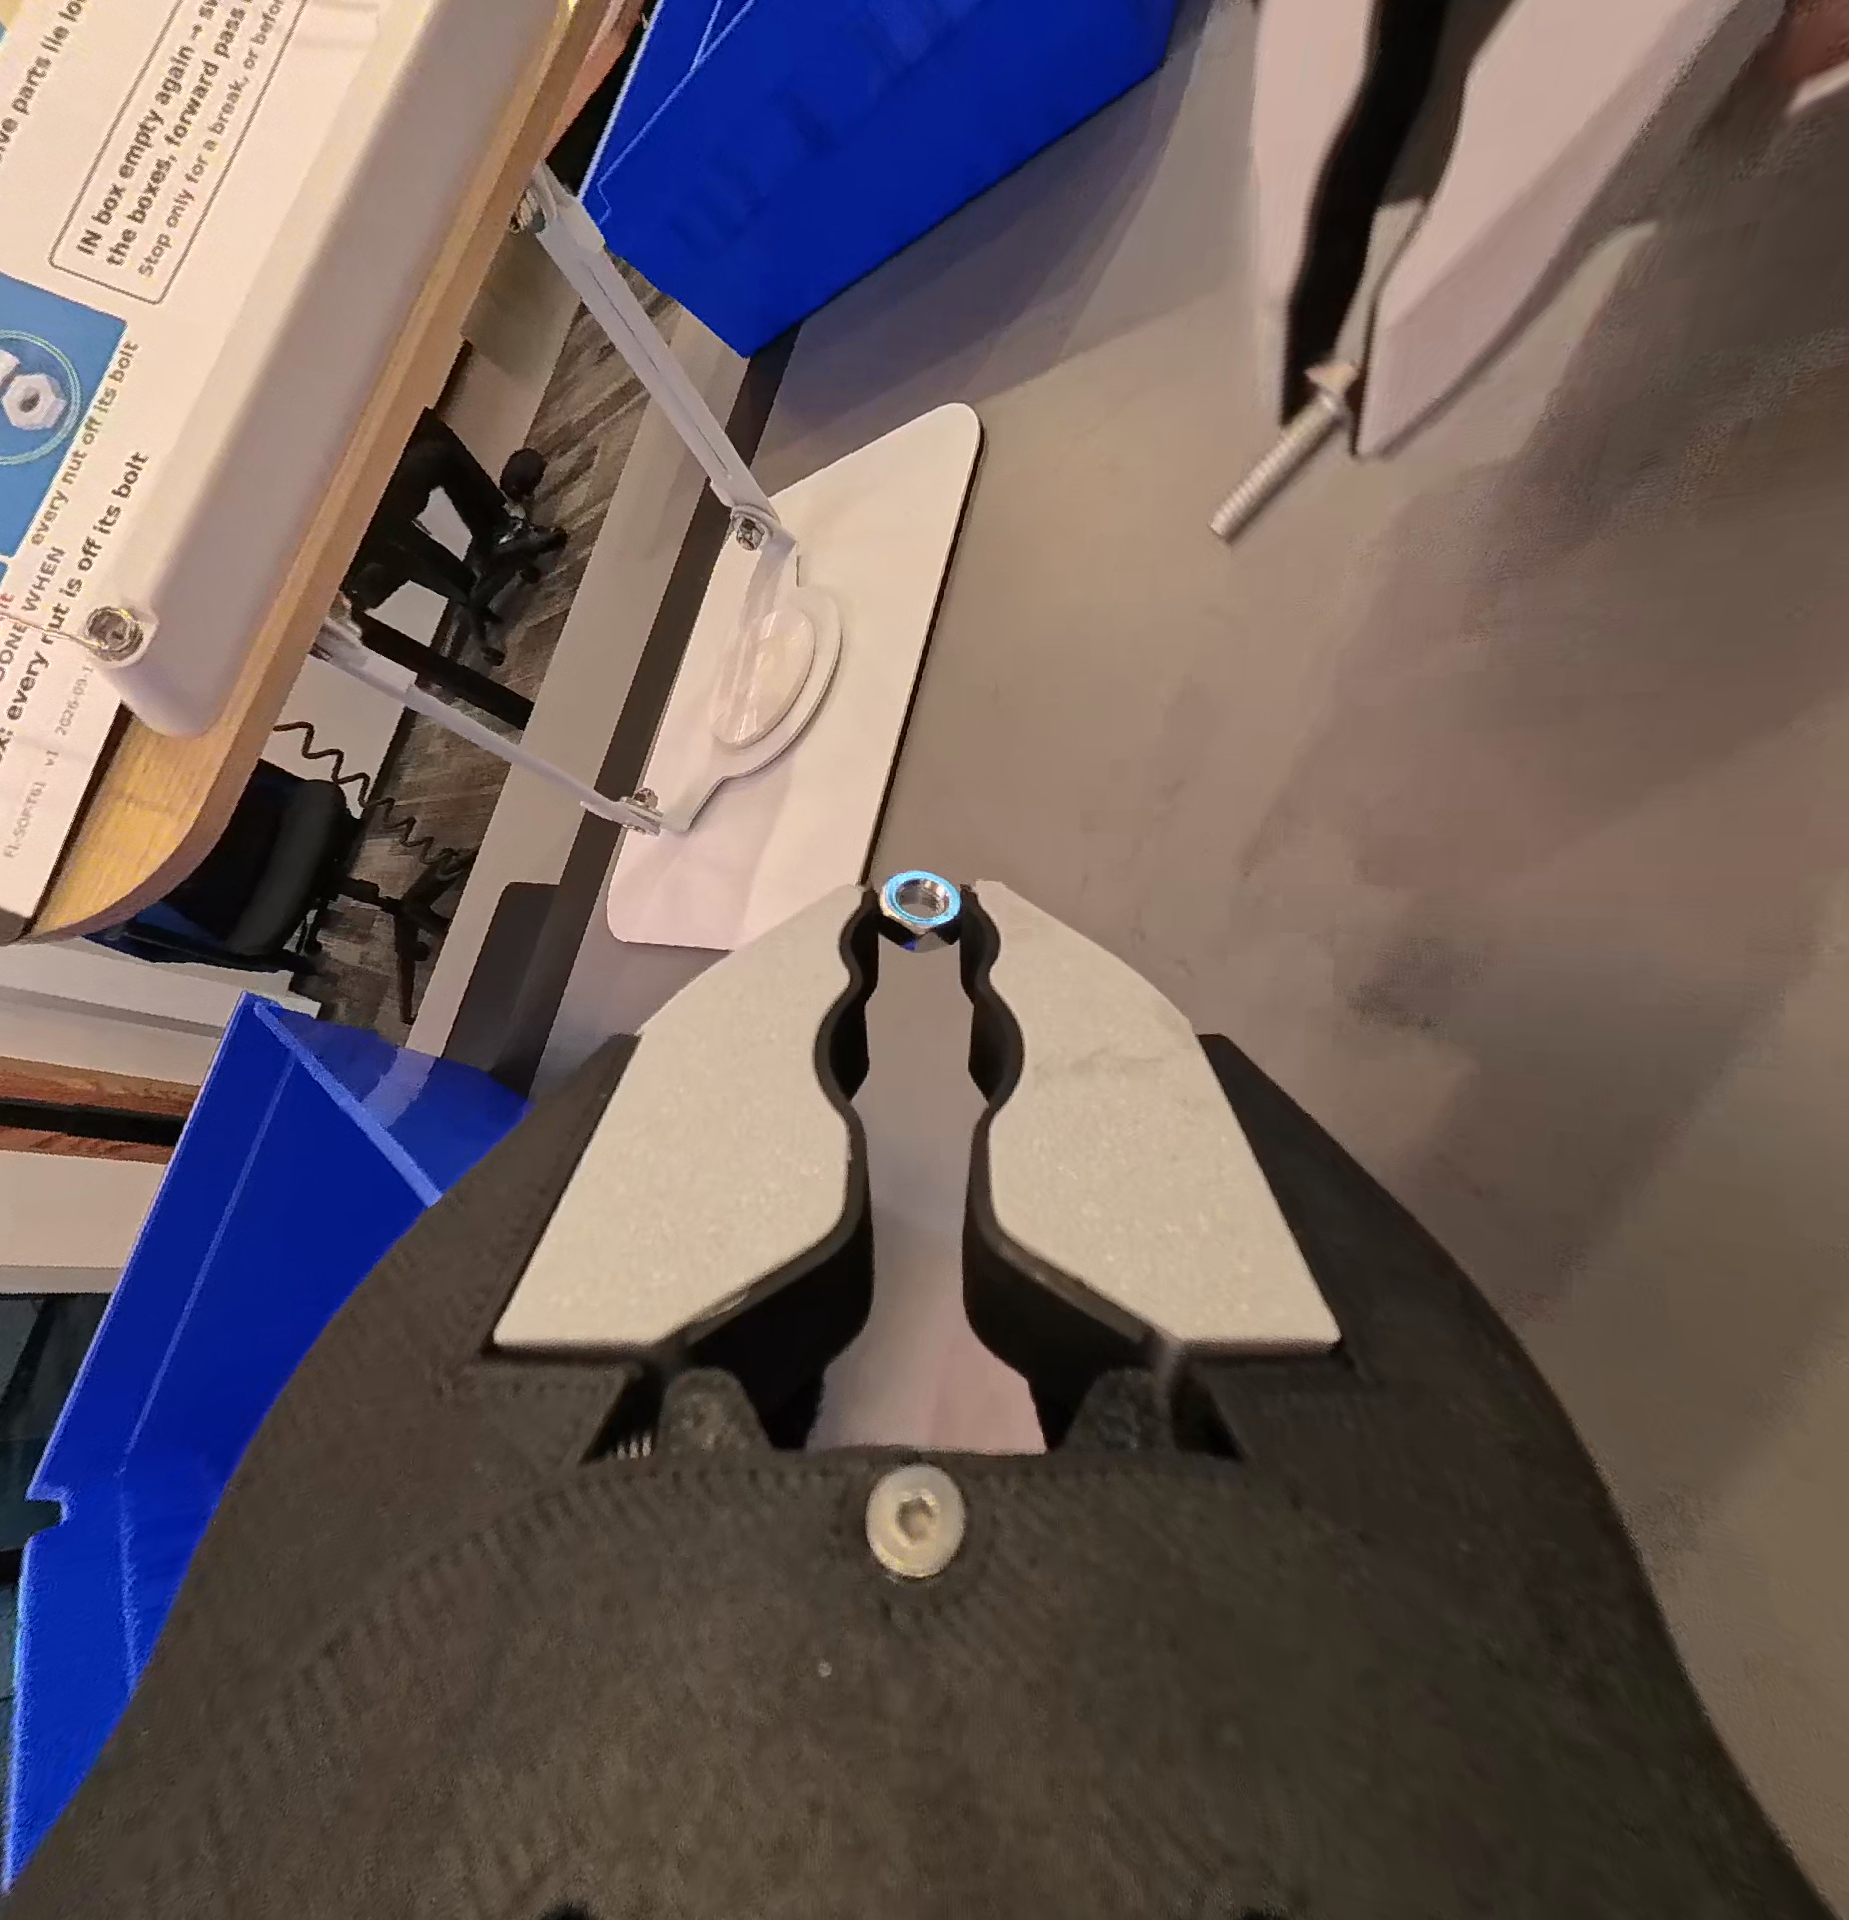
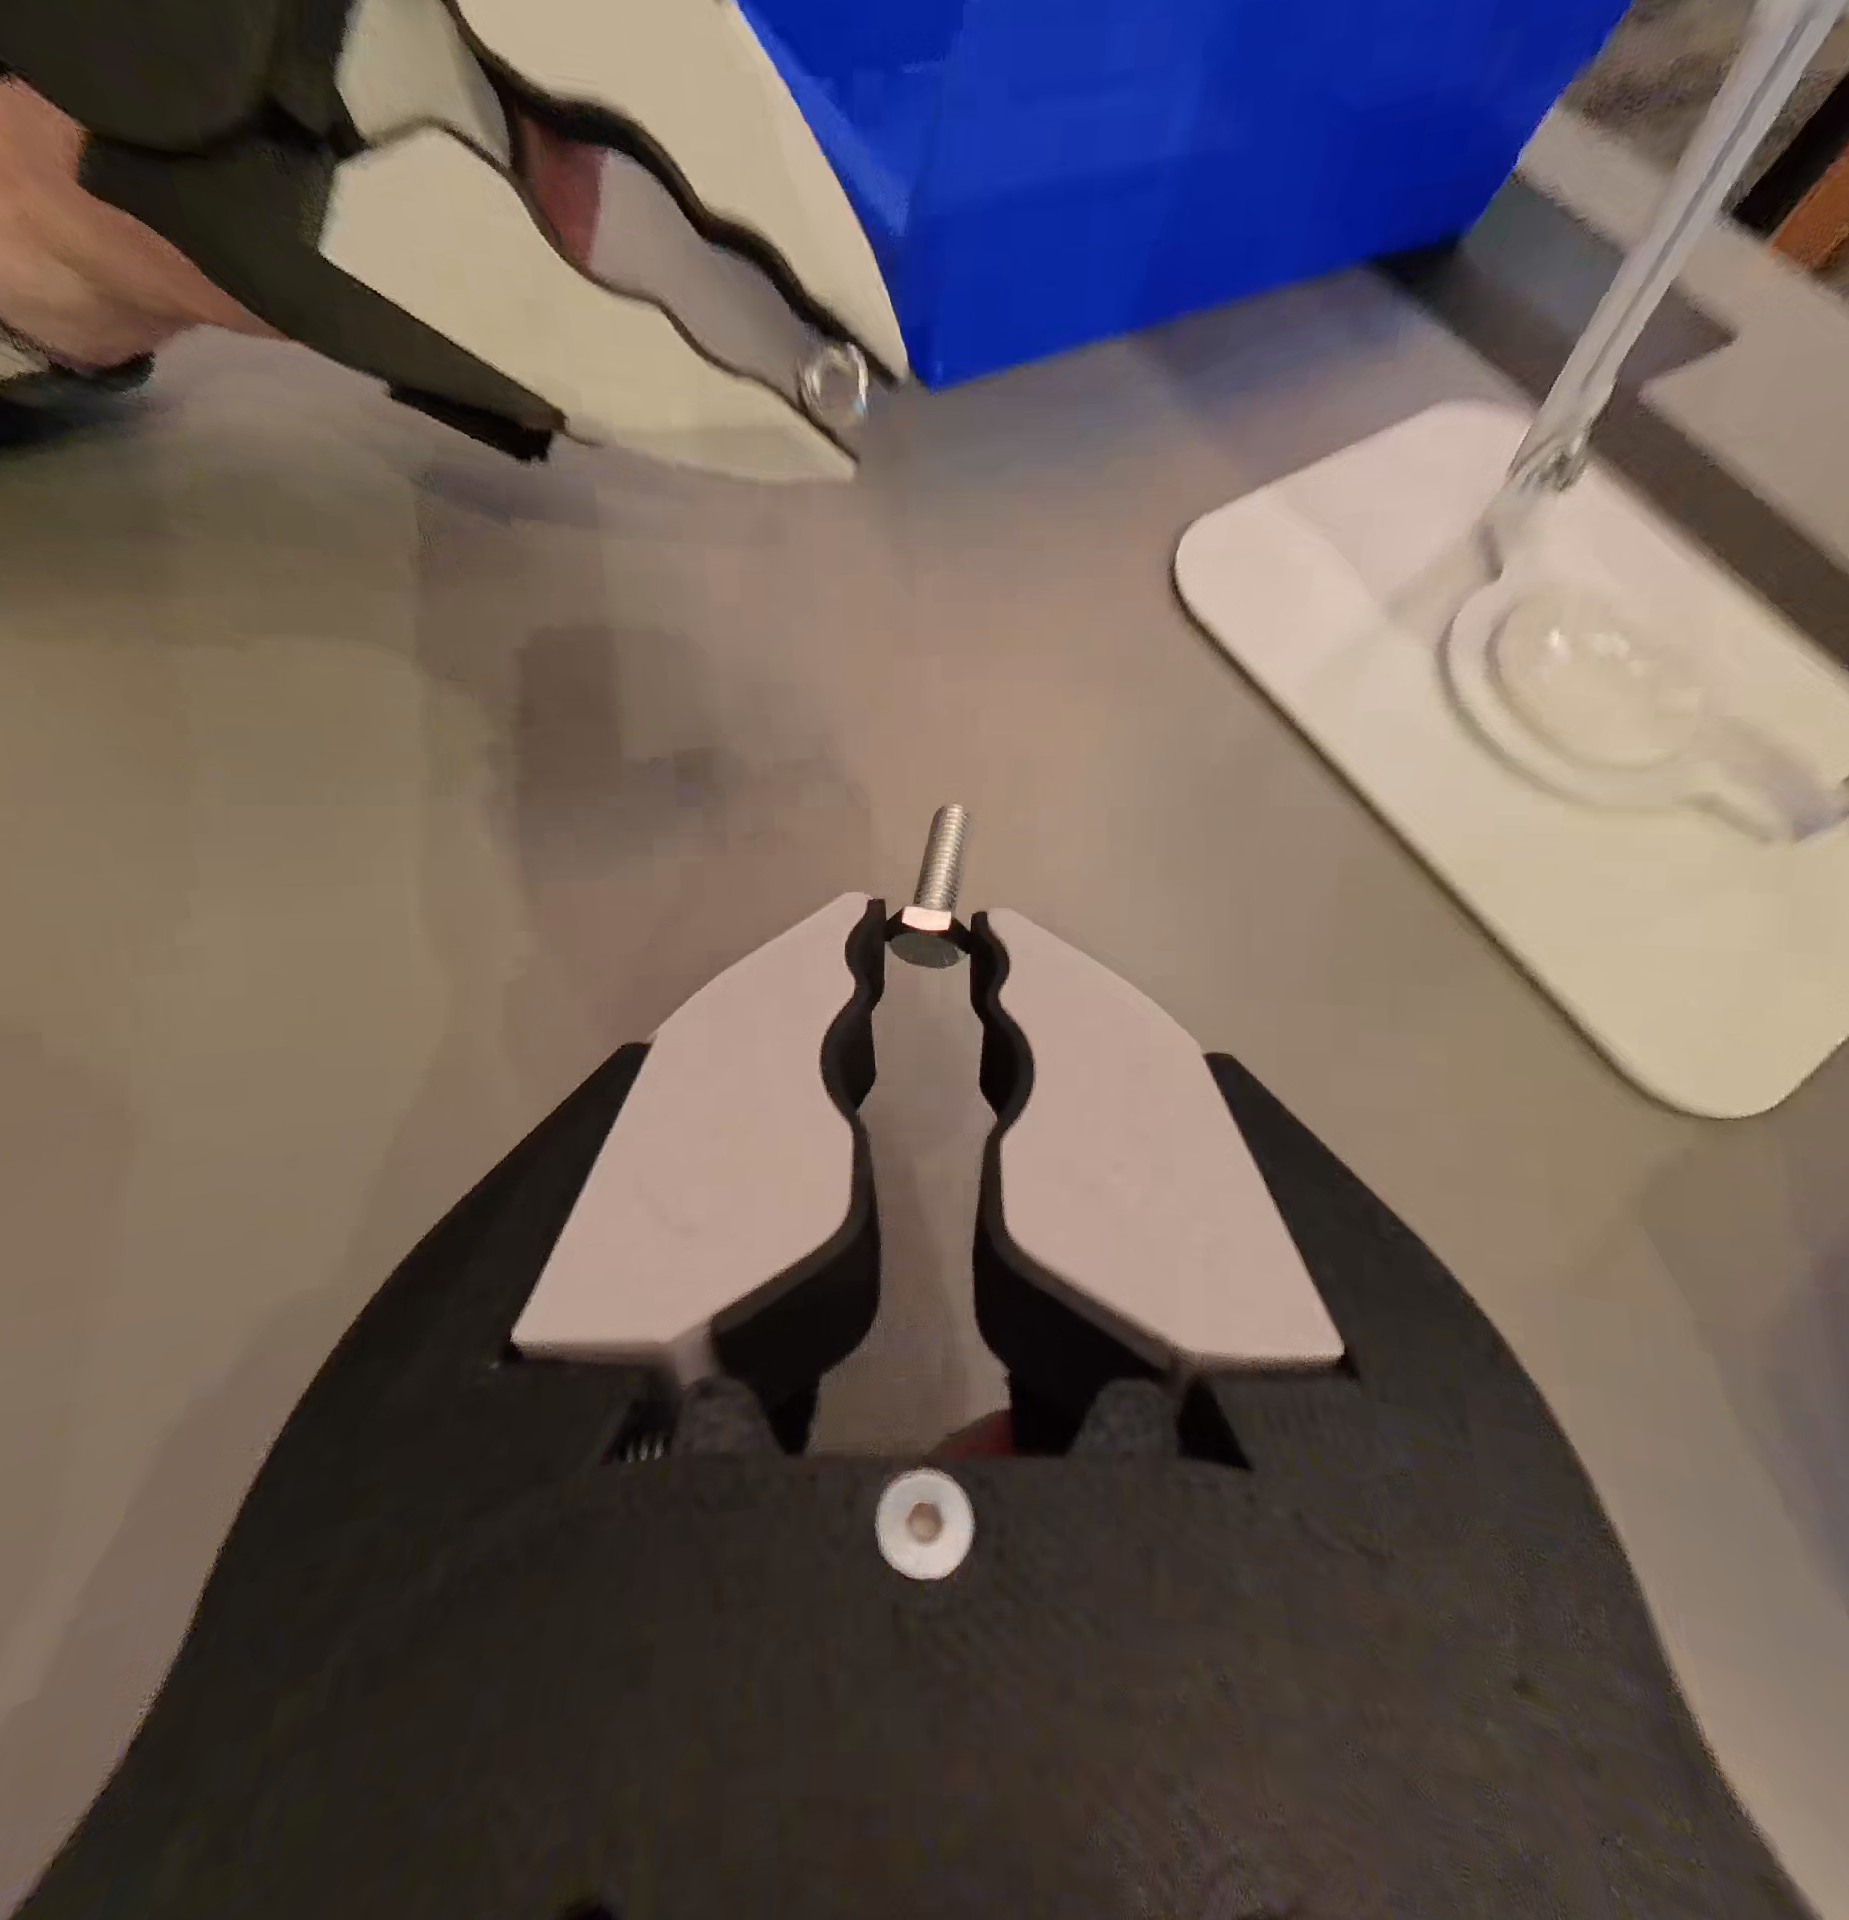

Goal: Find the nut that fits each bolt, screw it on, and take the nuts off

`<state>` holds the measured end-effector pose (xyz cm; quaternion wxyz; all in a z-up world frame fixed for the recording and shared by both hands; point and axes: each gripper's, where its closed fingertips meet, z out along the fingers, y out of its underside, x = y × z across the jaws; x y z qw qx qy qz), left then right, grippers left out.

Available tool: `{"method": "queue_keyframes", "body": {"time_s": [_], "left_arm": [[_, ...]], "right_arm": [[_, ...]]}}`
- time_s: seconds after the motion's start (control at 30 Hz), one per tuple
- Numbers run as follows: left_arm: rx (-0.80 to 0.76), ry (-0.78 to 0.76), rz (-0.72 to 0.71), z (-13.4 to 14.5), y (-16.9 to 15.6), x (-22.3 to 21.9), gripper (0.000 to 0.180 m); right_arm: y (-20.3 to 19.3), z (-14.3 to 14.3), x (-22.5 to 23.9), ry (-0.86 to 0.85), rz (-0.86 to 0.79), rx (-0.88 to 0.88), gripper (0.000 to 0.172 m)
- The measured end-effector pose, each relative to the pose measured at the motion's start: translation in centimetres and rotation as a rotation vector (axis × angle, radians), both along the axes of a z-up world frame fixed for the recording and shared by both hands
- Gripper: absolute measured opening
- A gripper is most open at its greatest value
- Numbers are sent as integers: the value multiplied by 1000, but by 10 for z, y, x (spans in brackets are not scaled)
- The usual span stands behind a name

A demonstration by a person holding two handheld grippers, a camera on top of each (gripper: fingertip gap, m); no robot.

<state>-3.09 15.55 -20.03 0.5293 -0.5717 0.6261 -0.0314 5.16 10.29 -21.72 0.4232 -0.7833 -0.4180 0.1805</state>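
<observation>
Two tongs are hovering over the grey bench. The left tongs are pinching a silver hex nut at their tips, hole facing outward. The right tongs are clamping a silver bolt by its hex head, threaded shank pointing away. Beyond are sitting a blue bin and a white stand base.

Two close wrist views – facing each other across the grey table.
</observation>
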Motion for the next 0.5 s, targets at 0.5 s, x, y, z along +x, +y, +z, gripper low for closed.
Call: {"method": "queue_keyframes", "body": {"time_s": [0.5], "left_arm": [[-15, 191, 44, -25, 1, 7, 14]], "right_arm": [[2, 23, -49, -392, 325, 425, 16]]}}
